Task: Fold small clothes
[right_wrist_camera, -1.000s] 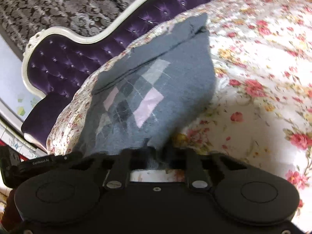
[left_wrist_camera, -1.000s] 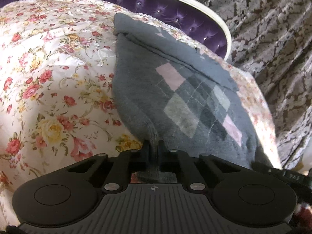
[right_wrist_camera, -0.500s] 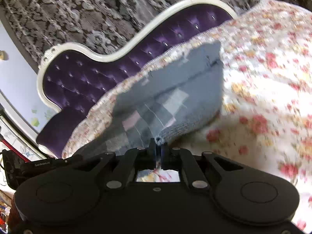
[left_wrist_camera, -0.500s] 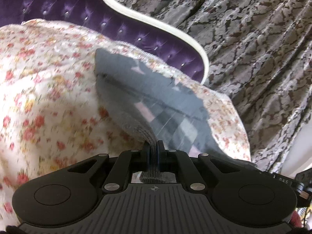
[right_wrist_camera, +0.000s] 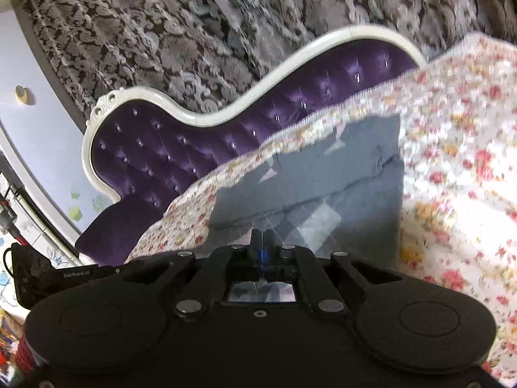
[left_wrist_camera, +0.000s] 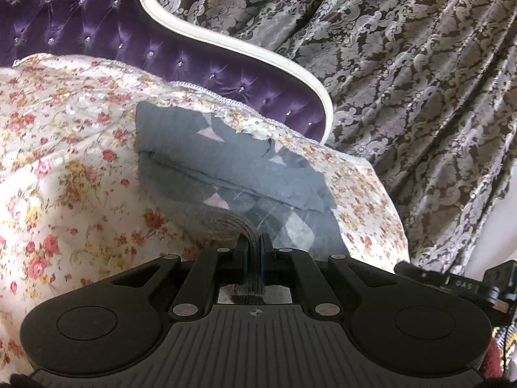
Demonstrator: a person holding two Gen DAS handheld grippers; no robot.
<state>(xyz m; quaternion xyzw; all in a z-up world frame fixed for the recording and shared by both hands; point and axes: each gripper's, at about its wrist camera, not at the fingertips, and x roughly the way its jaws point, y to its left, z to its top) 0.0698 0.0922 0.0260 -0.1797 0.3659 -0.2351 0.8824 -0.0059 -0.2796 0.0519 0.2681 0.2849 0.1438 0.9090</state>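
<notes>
1. The grey argyle garment [left_wrist_camera: 226, 161] lies on the floral cover [left_wrist_camera: 64, 161], towards the cover's fringed edge and just in front of the purple tufted backrest [left_wrist_camera: 80, 32].
2. The far part of the garment rests flat on the cover. A folded flap runs across it as a plain grey band, with pink and pale grey diamonds showing above and below the band.
3. The near part of the garment is raised off the cover and runs up to both grippers, one corner to each.
4. The left gripper [left_wrist_camera: 253, 245] is clamped tight on the ribbed hem. The knit bunches into a thick fold between the two fingers, and a short end of it hangs behind them over the small mirror plate.
5. From the right wrist, the garment [right_wrist_camera: 323, 174] stretches as a smooth sheet from its fold down to the right gripper [right_wrist_camera: 261, 242].
6. The right gripper's jaws are beginning to open. Only a thin edge of the grey fabric sits between them (this view is blurred, so the contact is hard to read finely), and the fingers stand very close together.
7. The floral cover [right_wrist_camera: 452, 161] carries the garment and nothing else that shows. Its fringed border drapes along the seat against the backrest [right_wrist_camera: 161, 148].
8. The backrest has a curved white frame. Behind it hangs a dark curtain [left_wrist_camera: 404, 64] with a pale damask pattern, also seen from the right wrist [right_wrist_camera: 161, 32].
</notes>
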